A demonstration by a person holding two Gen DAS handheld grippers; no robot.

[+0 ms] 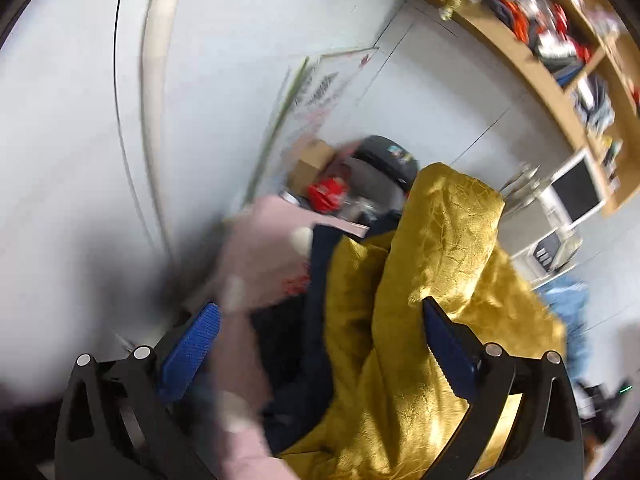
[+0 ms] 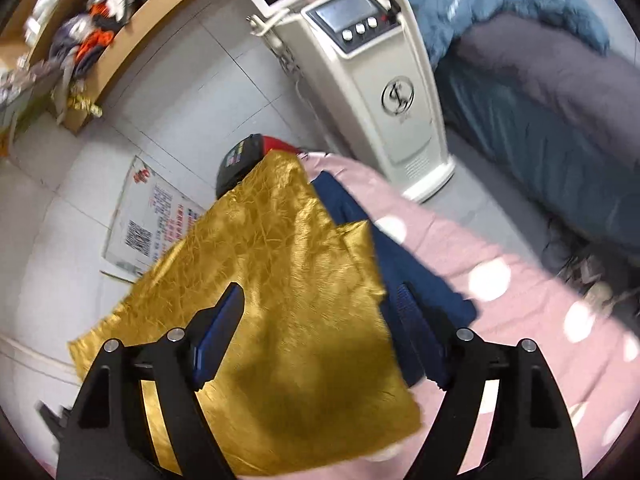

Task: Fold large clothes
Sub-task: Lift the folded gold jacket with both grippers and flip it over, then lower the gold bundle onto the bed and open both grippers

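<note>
- Left gripper [image 1: 320, 328] released, jaws wide, nothing pinched; gold garment [image 1: 432, 292] lies between and past them.
- Right gripper [image 2: 320, 312] released, above the same gold cloth.
- Garment lies on navy cloth [image 2: 400, 264] and pink dotted cover [image 2: 500, 280].

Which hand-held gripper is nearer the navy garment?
Right. The right hand-held gripper has one finger over the navy garment; the left hand-held gripper hovers open above it.
</note>
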